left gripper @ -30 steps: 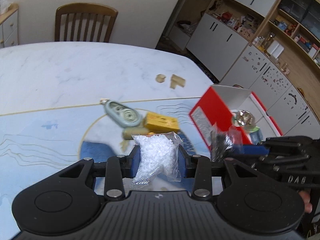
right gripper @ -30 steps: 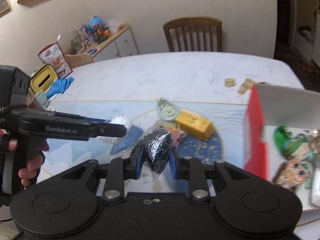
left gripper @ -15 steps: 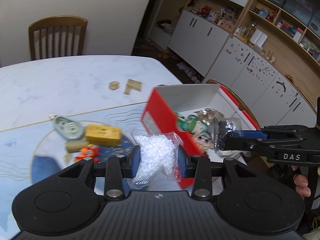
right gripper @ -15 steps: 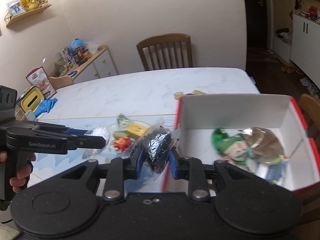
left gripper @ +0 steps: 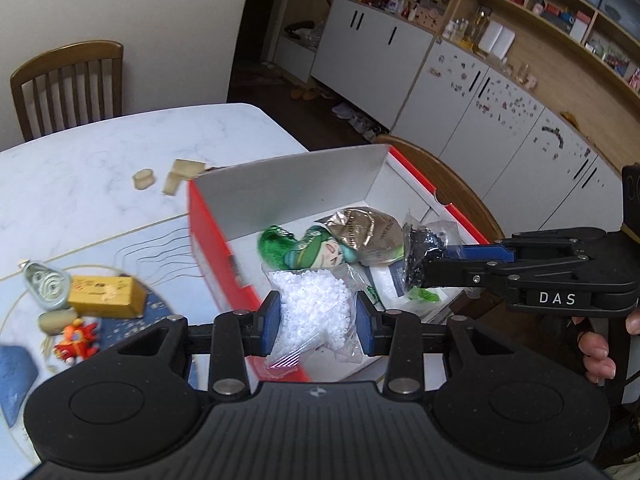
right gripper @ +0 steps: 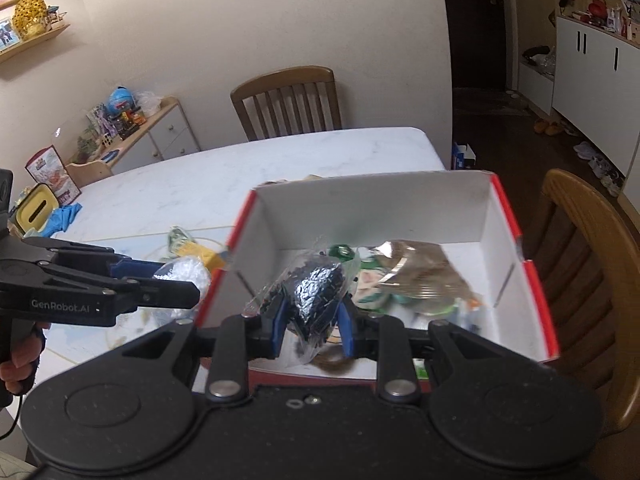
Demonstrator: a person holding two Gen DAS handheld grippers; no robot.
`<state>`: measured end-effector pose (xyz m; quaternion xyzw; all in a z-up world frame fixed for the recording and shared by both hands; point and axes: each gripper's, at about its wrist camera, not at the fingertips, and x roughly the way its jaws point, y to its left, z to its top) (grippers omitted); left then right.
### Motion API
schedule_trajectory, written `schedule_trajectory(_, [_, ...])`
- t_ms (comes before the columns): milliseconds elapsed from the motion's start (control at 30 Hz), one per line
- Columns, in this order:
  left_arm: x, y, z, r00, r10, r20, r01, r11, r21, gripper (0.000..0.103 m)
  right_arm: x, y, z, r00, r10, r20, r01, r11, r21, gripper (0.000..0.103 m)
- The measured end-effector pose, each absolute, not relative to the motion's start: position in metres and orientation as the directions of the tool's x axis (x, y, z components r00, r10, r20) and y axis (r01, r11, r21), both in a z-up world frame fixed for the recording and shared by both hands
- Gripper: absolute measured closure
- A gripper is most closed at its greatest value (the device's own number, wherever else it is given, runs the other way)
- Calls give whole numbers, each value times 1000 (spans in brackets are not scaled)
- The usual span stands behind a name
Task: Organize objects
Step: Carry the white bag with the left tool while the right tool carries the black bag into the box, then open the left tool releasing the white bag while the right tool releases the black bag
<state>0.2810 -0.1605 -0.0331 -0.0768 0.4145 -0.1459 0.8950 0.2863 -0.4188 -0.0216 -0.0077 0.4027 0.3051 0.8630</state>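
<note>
My left gripper (left gripper: 316, 322) is shut on a clear bag of white beads (left gripper: 314, 312) and holds it above the near left wall of the red and white box (left gripper: 212, 236). My right gripper (right gripper: 313, 320) is shut on a clear bag of black beads (right gripper: 316, 292) above the box's near side (right gripper: 504, 204). The right gripper also shows in the left wrist view (left gripper: 424, 256), over the box. Inside the box lie a green-haired doll (left gripper: 308, 246) and a gold foil packet (left gripper: 366, 234).
On the table mat left of the box lie a yellow block (left gripper: 106, 296), a pale green tag (left gripper: 46, 290), a red toy (left gripper: 76, 340) and two wooden pieces (left gripper: 176, 176). Wooden chairs stand at the table's far side (right gripper: 286, 102) and right of the box (right gripper: 580, 248).
Both grippers have moved right with their bags, from over the mat to above the box. The box now fills the middle of both views.
</note>
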Motion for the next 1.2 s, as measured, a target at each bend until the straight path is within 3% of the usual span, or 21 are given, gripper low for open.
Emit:
schedule_trajectory(700, [367,-225,-79,489,-110,-866,176,984,-26,65,335,-425,-64,347,457,-819,-611,773,173,77])
schedule_trajectory(1200, [385,-237,-106,408,-49,-912,164,986,21,65,346,-408,-89,286,406,-868,-667,735,124,77])
